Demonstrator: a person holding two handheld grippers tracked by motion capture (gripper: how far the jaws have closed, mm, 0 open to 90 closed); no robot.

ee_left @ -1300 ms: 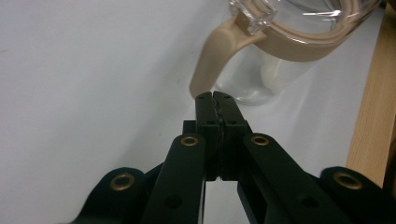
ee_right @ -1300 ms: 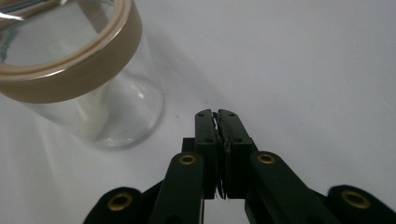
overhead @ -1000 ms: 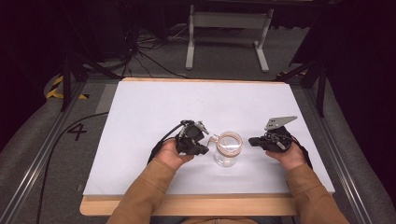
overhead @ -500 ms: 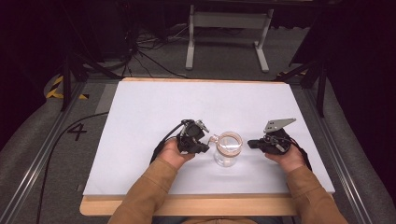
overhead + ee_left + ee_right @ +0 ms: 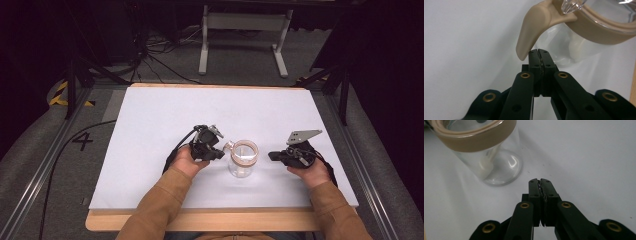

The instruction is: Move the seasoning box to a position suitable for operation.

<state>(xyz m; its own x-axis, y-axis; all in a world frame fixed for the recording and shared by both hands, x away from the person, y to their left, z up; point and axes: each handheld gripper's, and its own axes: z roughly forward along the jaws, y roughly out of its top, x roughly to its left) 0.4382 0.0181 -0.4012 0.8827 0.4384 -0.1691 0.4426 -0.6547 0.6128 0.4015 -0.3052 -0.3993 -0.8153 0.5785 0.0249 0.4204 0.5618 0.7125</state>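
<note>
Both grippers, left [image 5: 218, 152] and right [image 5: 273, 156], are flanking the lidded jar [image 5: 243, 159] with jaws pressed together on nothing, so seemingly no handling is underway

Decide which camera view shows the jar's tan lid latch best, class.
The left gripper view: the tan latch hangs large and sharp just above the shut left gripper. In the high view it is a tiny nub on the jar. The right gripper view shows the jar's tan rim and glass body.
</note>
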